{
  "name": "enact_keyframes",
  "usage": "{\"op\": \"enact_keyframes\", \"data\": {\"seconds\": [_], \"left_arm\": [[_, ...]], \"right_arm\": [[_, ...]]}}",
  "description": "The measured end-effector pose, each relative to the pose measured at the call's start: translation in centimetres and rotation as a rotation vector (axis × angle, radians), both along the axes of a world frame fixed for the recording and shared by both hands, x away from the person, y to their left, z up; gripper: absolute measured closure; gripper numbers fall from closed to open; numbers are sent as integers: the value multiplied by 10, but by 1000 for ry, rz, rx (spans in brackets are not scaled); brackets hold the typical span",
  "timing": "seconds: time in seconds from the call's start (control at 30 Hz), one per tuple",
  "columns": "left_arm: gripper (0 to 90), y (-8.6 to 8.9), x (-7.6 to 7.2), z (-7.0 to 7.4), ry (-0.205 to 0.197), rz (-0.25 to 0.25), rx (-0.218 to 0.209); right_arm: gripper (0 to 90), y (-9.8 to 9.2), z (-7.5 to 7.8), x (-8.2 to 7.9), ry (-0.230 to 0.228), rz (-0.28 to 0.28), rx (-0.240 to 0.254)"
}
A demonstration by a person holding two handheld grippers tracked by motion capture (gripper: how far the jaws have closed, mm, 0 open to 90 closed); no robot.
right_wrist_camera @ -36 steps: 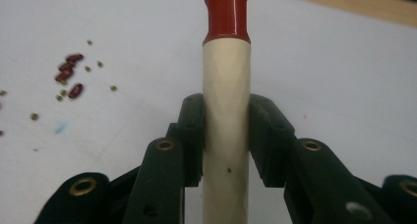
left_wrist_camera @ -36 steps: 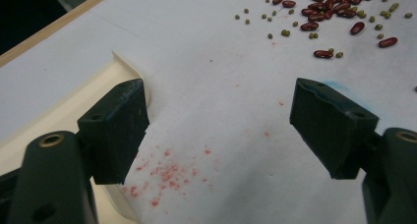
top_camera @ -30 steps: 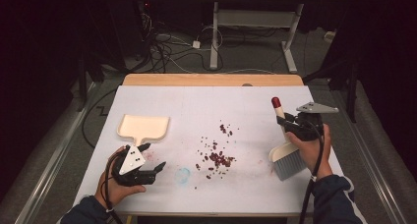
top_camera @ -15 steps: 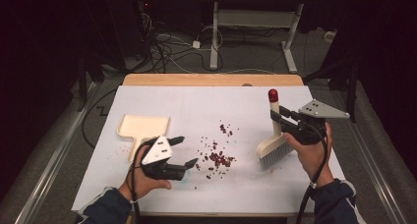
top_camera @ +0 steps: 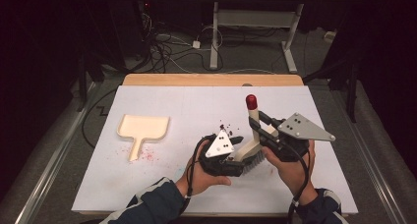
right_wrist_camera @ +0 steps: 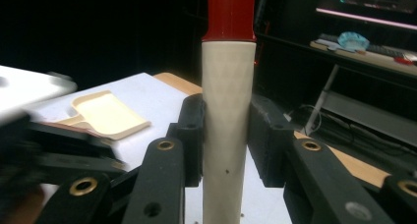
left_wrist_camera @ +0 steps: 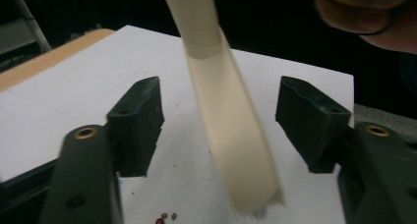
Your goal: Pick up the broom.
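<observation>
A cream brush (top_camera: 253,117) with a red-tipped handle stands nearly upright over the middle of the white table (top_camera: 172,106), bristles down. My right gripper (top_camera: 261,125) is shut on its handle (right_wrist_camera: 225,116), which fills the gap between the pads. My left gripper (top_camera: 237,141) has come up against the brush's lower part. Its jaws have just been closing, and the cream brush body (left_wrist_camera: 231,130) hangs between them with a gap on each side. The left gripper's pads (left_wrist_camera: 138,117) do not touch it. Dark red crumbs (top_camera: 224,127) lie just beyond the left gripper.
A cream dustpan (top_camera: 143,128) lies flat at the table's left, handle toward me, with reddish specks (top_camera: 147,156) beside its handle. The table's wooden far edge (top_camera: 211,79) borders a dark floor with cables and desk legs.
My left gripper has swung right, from beside the dustpan to the brush, and its jaws have narrowed. The right gripper has lifted the brush, tipped it upright and carried it left toward the middle.
</observation>
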State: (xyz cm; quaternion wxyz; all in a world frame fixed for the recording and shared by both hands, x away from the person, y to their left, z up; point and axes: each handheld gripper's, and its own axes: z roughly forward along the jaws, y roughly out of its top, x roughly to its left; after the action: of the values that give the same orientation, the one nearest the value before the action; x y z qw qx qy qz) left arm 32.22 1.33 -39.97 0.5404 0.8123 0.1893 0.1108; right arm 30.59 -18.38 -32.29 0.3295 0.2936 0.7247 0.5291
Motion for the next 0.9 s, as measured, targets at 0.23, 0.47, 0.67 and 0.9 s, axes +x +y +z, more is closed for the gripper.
{"op": "enact_keyframes", "data": {"seconds": [0.23,0.47,0.67,0.9], "left_arm": [[594,9,1,-5,-59,-30,56],[660,33,11,3,-35,-71,95],[661,53,7,14,-78,-131,189],[660,83,-3,19,-79,-197,207]], "right_arm": [[697,6,0,-9,-15,26,3],[648,-1,1,-7,-14,139,31],[509,-9,8,-8,25,310,-90],[458,-9,-6,-9,76,432,-293]]}}
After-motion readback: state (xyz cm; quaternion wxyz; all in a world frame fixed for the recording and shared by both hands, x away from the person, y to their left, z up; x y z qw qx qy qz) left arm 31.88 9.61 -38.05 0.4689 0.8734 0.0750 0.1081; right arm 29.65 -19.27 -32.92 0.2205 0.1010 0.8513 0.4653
